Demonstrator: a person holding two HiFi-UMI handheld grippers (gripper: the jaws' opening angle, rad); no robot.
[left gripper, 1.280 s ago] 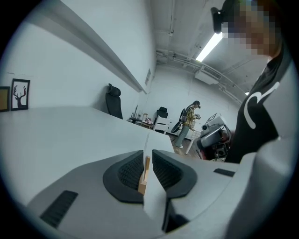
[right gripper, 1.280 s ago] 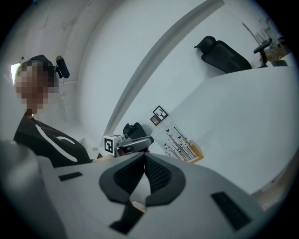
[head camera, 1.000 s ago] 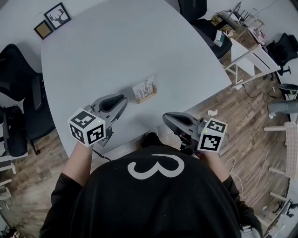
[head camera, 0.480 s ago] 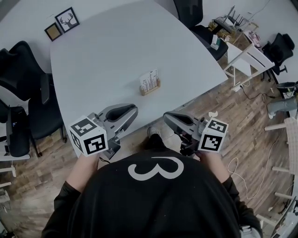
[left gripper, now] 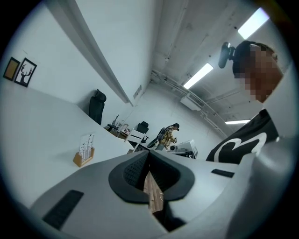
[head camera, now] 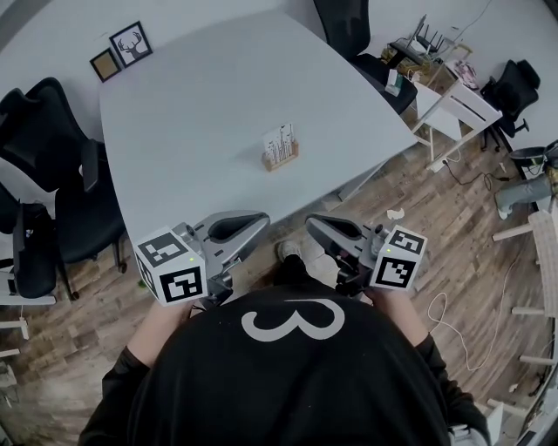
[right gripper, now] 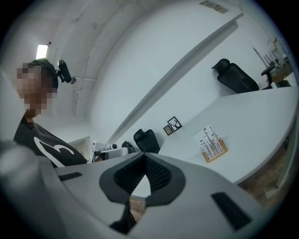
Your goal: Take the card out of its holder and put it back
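A white card point(head camera: 278, 141) printed with thin dark lines stands upright in a small wooden holder point(head camera: 282, 159) near the middle of the pale grey table point(head camera: 192, 104). Both gripper views show the same card point(left gripper: 87, 143) point(right gripper: 210, 139) in its holder point(left gripper: 82, 158) point(right gripper: 217, 152), far off. My left gripper point(head camera: 258, 219) hangs off the table's near edge, over the wooden floor, shut and empty. My right gripper point(head camera: 312, 223) sits level with it to the right, also shut on nothing. In each gripper view the black pads point(left gripper: 135, 169) point(right gripper: 158, 173) meet at the tips.
Black office chairs point(head camera: 44, 165) stand left of the table and another chair point(head camera: 344, 22) stands beyond its far side. Two framed pictures point(head camera: 122, 48) lean at the far left corner. A white folding stand point(head camera: 453, 104) and clutter fill the right. Wooden floor point(head camera: 436, 218) lies under me.
I have backed away from the table: the card and holder now lie farther up the head view, and both shut grippers have gone from over the tabletop to off its near edge.
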